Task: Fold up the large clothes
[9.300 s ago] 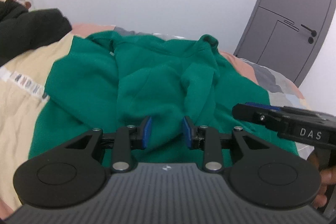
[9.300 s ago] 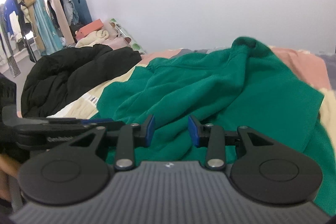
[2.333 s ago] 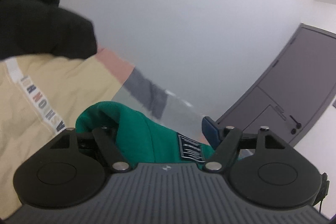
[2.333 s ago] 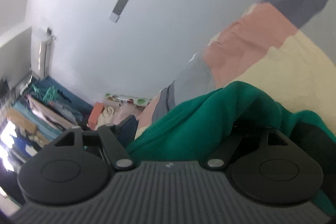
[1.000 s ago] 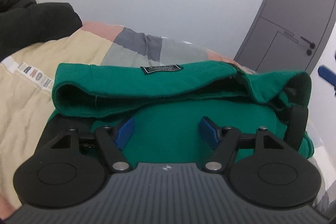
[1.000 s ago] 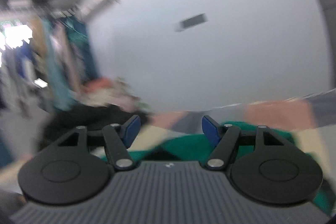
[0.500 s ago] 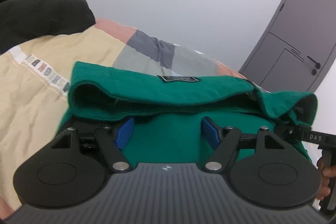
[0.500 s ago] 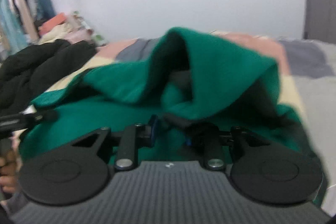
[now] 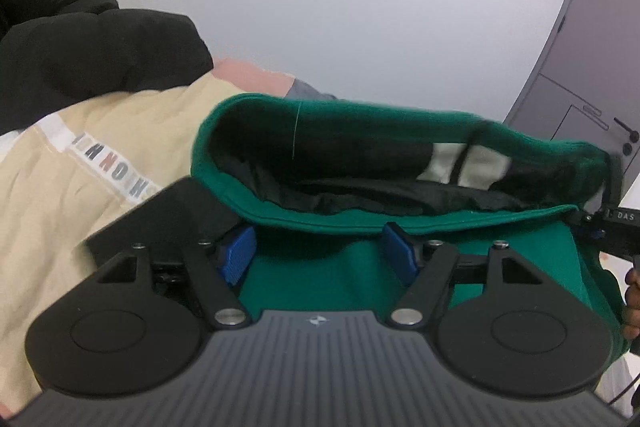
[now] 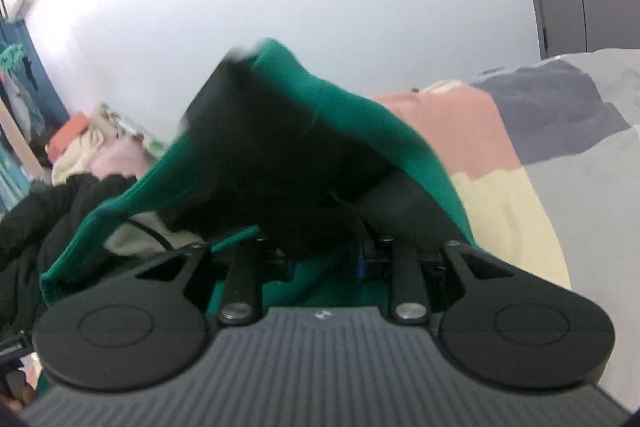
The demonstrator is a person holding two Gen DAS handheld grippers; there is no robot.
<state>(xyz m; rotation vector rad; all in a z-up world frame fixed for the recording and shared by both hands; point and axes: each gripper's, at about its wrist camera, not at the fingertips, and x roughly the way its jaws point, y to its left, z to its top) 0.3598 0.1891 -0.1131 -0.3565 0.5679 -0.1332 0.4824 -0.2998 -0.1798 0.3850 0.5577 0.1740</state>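
Note:
A large green garment [image 9: 360, 131] with a dark lining lies folded on the bed. Its top layer is lifted at the right, so the fold gapes. My left gripper [image 9: 320, 253] is open, its blue pads [image 9: 240, 253] standing over the lower green layer just short of the raised edge. In the right wrist view my right gripper [image 10: 322, 259] is shut on the green garment [image 10: 360, 115], which rises from its fingers like a tent. The black body of the right tool [image 9: 620, 223] shows at the garment's right end in the left wrist view.
A black jacket [image 9: 80, 47] is heaped at the far left on the beige quilt [image 9: 60, 207]. A grey door [image 9: 592, 47] stands at the right. Pink, grey and cream patchwork bedding [image 10: 540, 147] spreads to the right, and a clothes pile [image 10: 100, 139] lies far left.
My right gripper swung down to the garment's right end, shut on its top layer and raised it, so the fold opened. The left gripper stayed open and shifted a little.

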